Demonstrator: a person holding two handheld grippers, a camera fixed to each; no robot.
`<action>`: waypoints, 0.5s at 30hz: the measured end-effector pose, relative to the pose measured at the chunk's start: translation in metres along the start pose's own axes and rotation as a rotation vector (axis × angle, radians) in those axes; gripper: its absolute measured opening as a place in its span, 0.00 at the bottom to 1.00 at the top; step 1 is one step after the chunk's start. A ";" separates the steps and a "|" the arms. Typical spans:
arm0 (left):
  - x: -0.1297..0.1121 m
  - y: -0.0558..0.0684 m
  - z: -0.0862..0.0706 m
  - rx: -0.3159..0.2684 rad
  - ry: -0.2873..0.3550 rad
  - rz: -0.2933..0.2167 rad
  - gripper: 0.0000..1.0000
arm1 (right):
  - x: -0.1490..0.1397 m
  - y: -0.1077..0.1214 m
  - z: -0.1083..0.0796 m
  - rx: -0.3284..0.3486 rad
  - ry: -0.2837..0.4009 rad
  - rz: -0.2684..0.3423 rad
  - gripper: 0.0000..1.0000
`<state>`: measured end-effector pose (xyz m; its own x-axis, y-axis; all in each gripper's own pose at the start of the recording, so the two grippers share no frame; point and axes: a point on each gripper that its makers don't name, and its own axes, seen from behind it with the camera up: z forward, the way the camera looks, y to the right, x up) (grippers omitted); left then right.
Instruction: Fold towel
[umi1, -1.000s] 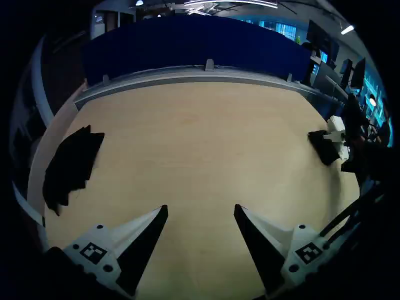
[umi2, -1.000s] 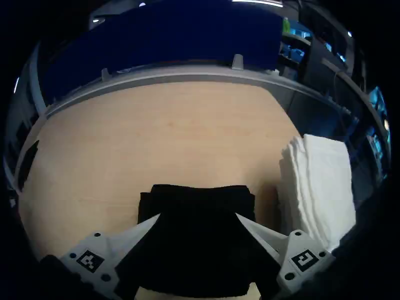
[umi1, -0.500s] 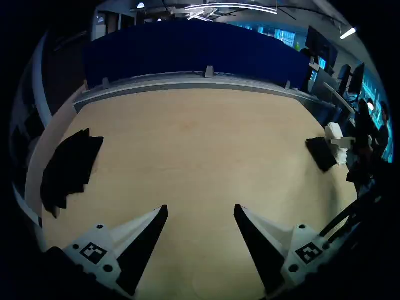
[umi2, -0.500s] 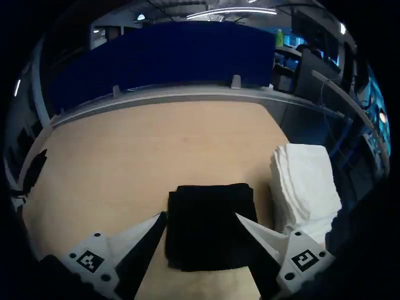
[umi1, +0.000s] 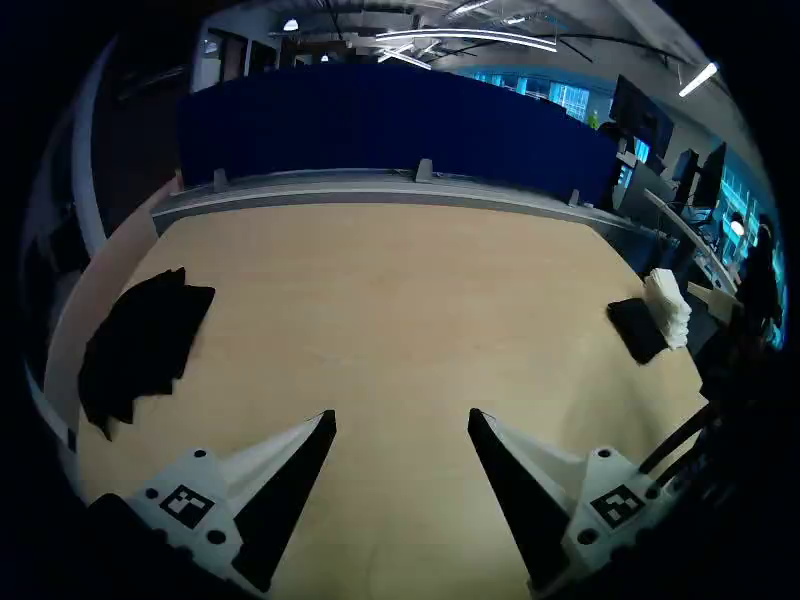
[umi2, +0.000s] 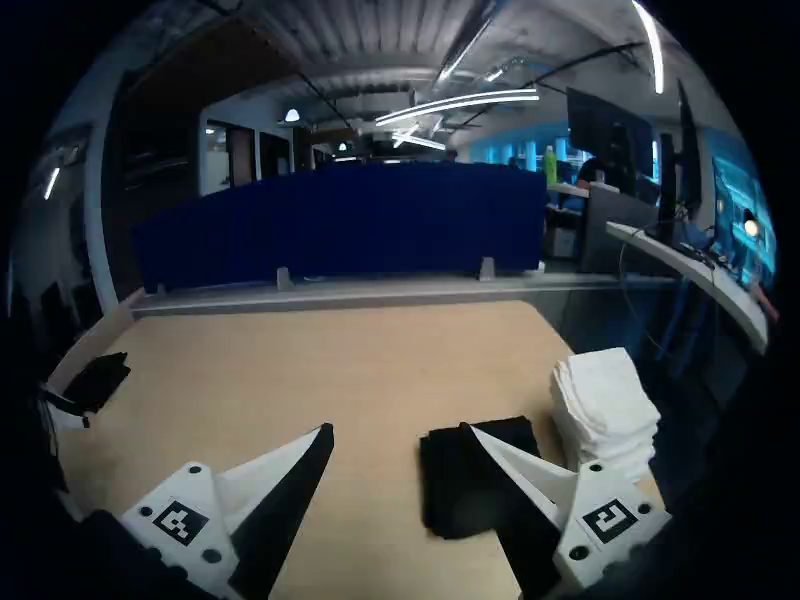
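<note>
The folded black towel (umi2: 445, 485) is set beside the white stack (umi2: 603, 405), evidently as finished; left tongs (umi1: 400, 412) and right tongs (umi2: 395, 430) are held spread, empty.

A blue divider screen (umi2: 340, 220) backs the wooden table (umi2: 330, 370). Right of the screen stand dark monitors (umi2: 605, 120) and 1 green bottle (umi2: 550, 165) (small, far off); above it, ceiling light strips (umi2: 450, 100).

The pale wooden table (umi1: 400, 290) carries a folded black towel (umi2: 450, 490) just beside a stack of white towels (umi2: 603, 405) near its right edge, and a loose black cloth (umi1: 140, 340) near its left edge.
</note>
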<state>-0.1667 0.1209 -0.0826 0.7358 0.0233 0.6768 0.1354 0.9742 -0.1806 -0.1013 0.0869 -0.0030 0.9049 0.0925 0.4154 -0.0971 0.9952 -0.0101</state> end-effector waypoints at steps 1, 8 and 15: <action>0.002 -0.001 -0.001 0.000 0.011 -0.001 0.98 | 0.003 -0.008 -0.005 0.003 0.018 0.000 0.96; 0.021 -0.012 -0.007 0.008 0.111 -0.011 0.98 | 0.025 -0.056 -0.036 0.018 0.132 0.005 0.96; 0.054 -0.018 -0.017 0.010 0.261 -0.026 0.98 | 0.038 -0.091 -0.049 0.023 0.169 -0.008 0.97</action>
<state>-0.1180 0.1004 -0.0547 0.8786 -0.0592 0.4739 0.1507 0.9760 -0.1574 -0.0377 0.0016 -0.0313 0.9623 0.0908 0.2564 -0.0977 0.9951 0.0145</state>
